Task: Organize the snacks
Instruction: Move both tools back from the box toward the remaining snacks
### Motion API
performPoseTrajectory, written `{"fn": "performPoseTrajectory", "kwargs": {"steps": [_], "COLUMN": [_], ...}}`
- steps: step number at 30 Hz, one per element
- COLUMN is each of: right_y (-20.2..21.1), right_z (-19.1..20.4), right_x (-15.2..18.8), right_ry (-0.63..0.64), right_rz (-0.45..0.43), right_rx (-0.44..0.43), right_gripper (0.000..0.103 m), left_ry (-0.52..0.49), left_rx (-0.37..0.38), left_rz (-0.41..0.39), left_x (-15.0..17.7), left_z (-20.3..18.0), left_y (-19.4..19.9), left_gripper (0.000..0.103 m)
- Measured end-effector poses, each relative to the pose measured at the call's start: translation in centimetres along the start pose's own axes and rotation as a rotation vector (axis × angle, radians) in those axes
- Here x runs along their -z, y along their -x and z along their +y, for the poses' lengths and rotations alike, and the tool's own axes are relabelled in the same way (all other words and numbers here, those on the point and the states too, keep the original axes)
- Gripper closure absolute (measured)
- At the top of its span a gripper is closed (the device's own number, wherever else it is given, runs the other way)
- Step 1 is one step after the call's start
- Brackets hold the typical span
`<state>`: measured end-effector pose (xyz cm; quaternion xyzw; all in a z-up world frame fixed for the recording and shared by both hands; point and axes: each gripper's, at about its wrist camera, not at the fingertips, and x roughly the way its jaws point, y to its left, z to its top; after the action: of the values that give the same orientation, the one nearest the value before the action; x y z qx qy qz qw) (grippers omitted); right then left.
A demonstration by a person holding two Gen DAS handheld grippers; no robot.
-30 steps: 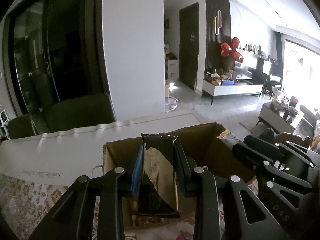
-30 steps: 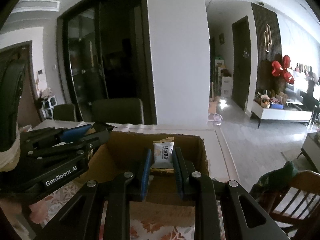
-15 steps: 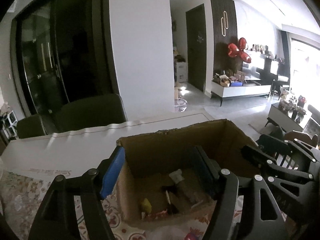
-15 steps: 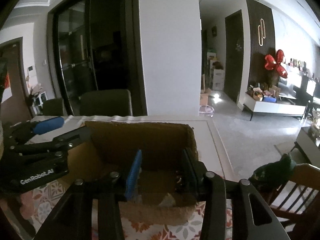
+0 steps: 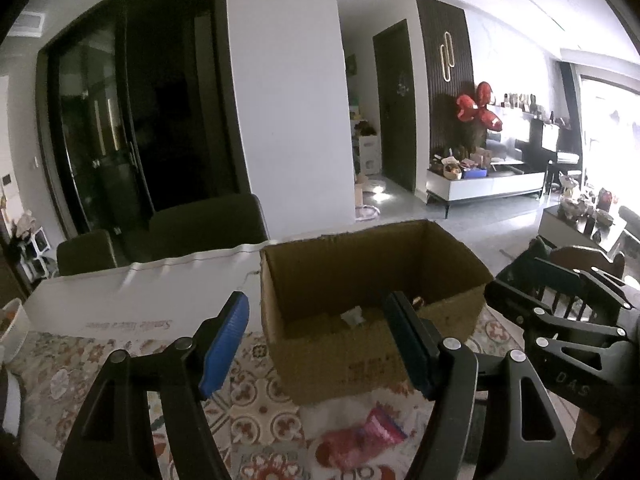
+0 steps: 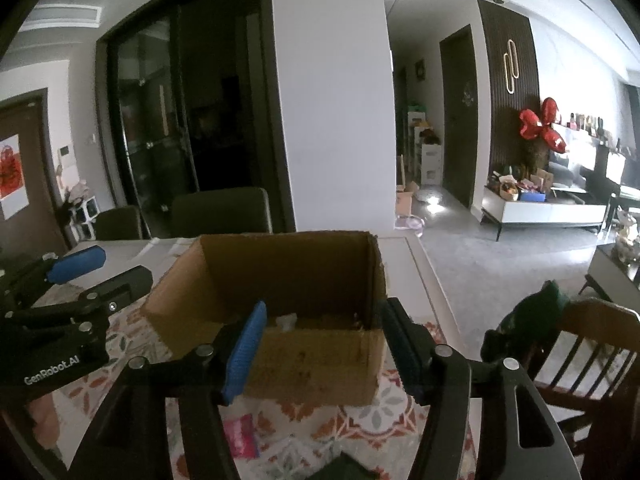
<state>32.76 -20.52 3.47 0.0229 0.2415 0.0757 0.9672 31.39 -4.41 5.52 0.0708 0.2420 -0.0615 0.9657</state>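
Note:
An open cardboard box (image 5: 360,364) (image 6: 320,364) stands on the patterned tablecloth. Inside it, a white snack packet (image 5: 354,316) (image 6: 286,322) shows just above the near wall. A pink snack packet (image 5: 368,436) (image 6: 240,436) lies on the cloth in front of the box. My left gripper (image 5: 316,304) is open and empty, just short of the box's near left corner. My right gripper (image 6: 324,308) faces the box's near wall; its jaws are opening with nothing between them. Each gripper appears in the other's view: the right one (image 5: 560,320), the left one (image 6: 72,280).
The floral tablecloth (image 5: 80,364) gives way to a white table top (image 5: 120,300) behind. Dark chairs (image 6: 220,210) stand at the table's far side, and a wooden chair (image 6: 580,344) is close on the right. A white bowl (image 5: 12,328) sits at the left edge.
Both grippers let go of their snack packets over the box, opened their jaws and drew back from it. The box now lies farther ahead in both views.

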Motion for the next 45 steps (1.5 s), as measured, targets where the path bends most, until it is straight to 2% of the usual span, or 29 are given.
{"fn": "performPoseTrajectory", "kwargs": {"steps": [11,16,18,24,27,32,36,41,45], "right_y": [4.2,6.2,6.8,8.6,9.2,9.9,9.9,9.7,9.5], "right_z": [0.1,-0.1,-0.5,-0.5,-0.8,-1.1,-1.4,-1.5,-2.0], "right_x": [3.0,4.6,5.3,7.2,8.2,9.8,11.0,12.5,13.4], "right_ry": [-0.015,-0.016,-0.023,-0.016,-0.015,-0.024,-0.014,-0.001,-0.009], "right_rz": [-0.013,-0.021,-0.017,-0.015,-0.013,-0.016,-0.006,0.016,0.032], "right_rx": [0.0,0.032,0.037,0.054,0.063,0.09,0.104,0.117,0.127], "right_gripper": [0.042,0.042,0.036,0.035,0.026,0.026,0.02,0.02,0.014], "left_ry": [-0.016,-0.023,-0.015,0.004,0.015,0.029,0.054,0.08,0.092], "left_rx": [-0.02,-0.035,-0.027,-0.026,-0.041,-0.038,-0.027,-0.046,-0.075], "left_rz": [-0.016,-0.012,-0.002,0.028,0.035,0.062,0.077,0.075,0.085], "left_x": [3.0,4.9,5.7,7.9,9.0,11.2,12.9,14.2,15.1], "left_z": [-0.6,-1.2,-1.5,-2.1,-2.4,-2.7,-3.0,-3.2,-3.5], "left_y": [4.7,6.4,6.9,8.1,8.5,8.6,8.7,8.6,8.2], "left_gripper": [0.033,0.033,0.033,0.033,0.033,0.028,0.028,0.028,0.028]}}
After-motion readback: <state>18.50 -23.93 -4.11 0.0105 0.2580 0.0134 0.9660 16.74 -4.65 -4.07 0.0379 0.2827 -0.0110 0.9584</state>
